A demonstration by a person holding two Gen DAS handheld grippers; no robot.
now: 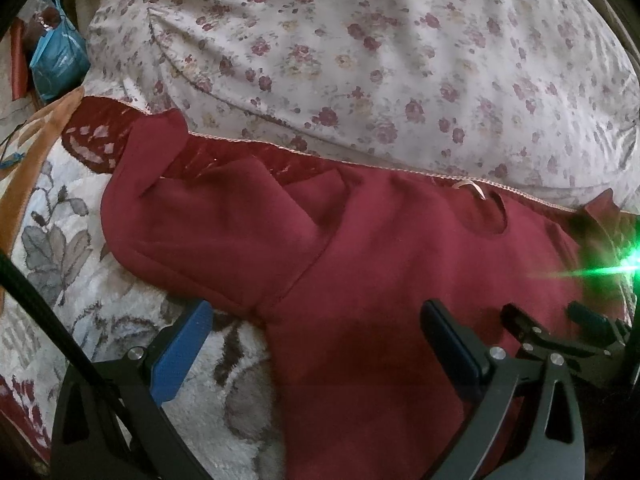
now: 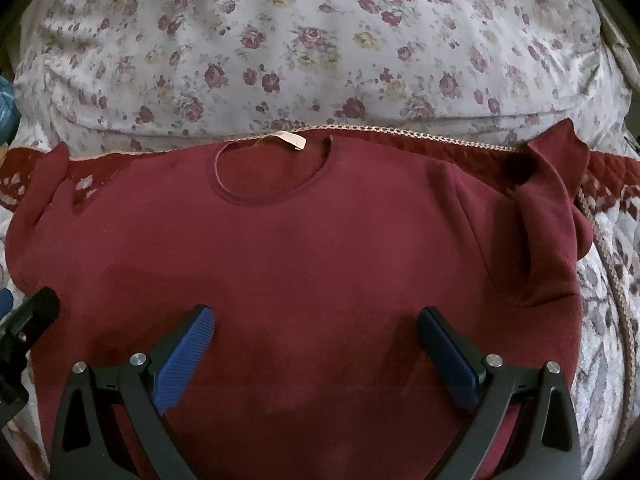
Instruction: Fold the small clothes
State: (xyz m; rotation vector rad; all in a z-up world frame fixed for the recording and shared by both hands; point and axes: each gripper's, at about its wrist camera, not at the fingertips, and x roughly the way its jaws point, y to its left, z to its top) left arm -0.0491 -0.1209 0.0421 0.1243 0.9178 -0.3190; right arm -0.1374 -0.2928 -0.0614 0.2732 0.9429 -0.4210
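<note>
You are working on a pale plush blanket with grey leaf patterns and a dark red border [image 1: 100, 308], spread over a soft surface. Behind it rises a bulky white cover printed with small red roses [image 2: 320, 52], which fills the upper half of both views. At the far left of the left wrist view a blue plastic bag [image 1: 56, 60] sits on the floor; the rest of the room is cut off by the dark fisheye rim.

The maroon long-sleeved sweatshirt with a round neckline [image 2: 304, 248] lies flat, front up, on the blanket, neckline toward the floral cover, with a small cream neck label [image 2: 290, 139] showing. Both sleeves are crumpled upward at the shoulders, and the hem is hidden below your grippers.

Your left gripper [image 1: 316, 342] is spread wide over the garment's left side, holding nothing. Your right gripper [image 2: 316, 344] is equally wide over the chest, empty. A green lens flare [image 1: 624, 268] washes out the right edge of the left view.
</note>
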